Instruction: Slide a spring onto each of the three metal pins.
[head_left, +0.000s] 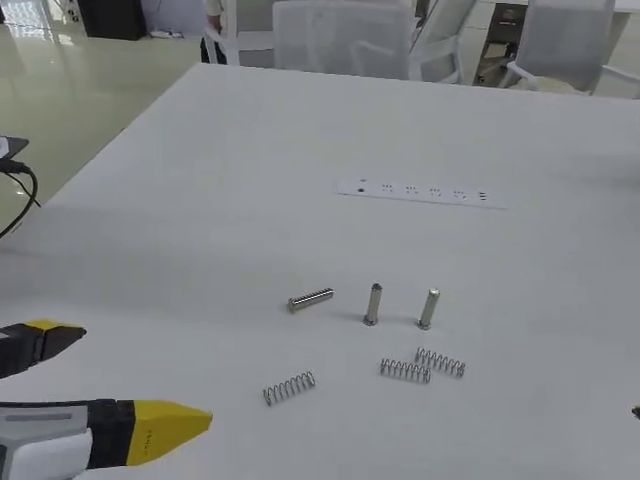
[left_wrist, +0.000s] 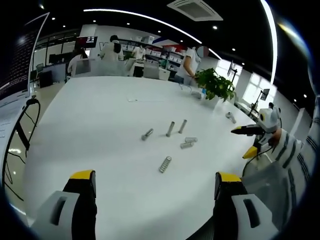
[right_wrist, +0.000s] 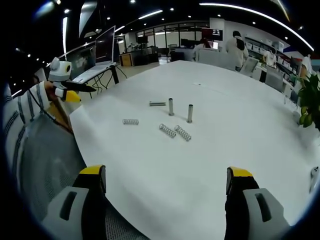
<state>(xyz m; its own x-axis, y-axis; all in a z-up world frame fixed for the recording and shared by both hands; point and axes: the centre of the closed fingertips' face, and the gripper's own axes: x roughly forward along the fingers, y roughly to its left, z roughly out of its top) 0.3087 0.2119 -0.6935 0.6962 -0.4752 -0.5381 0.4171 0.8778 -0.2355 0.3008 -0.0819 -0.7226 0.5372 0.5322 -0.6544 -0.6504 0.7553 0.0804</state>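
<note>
A wide white table (head_left: 200, 180) carries six small metal parts grouped toward the edge nearest the person, well short of a white power strip (head_left: 420, 191) that lies farther back. Three pins sit in a row running along that near edge. The lying pin (head_left: 310, 299) rests on its side at one end, its long axis roughly in line with the row. Beside it the middle pin (head_left: 372, 304) and the end pin (head_left: 428, 309) stand upright on their wider ends, apart from one another. No pin carries a spring. Between the pins and the near edge lie three springs, all flat on the table. The lone spring (head_left: 289, 388) lies in front of the lying pin. The second spring (head_left: 405, 371) and third spring (head_left: 440, 362) lie just beside each other, perhaps touching at one end, in front of the upright pins. The left claw (left_wrist: 155, 180) hovers at the near edge with its yellow-tipped jaws wide apart, holding nothing. The right claw (right_wrist: 166, 174), farther along that edge, is likewise spread and empty. From the left claw the lone spring lies almost straight ahead and is the closest part. Its long axis points nearly away from the claw, so the jaws would close across its coils. The left claw looks the better placed for a first pickup, and the task appears not yet begun.
</note>
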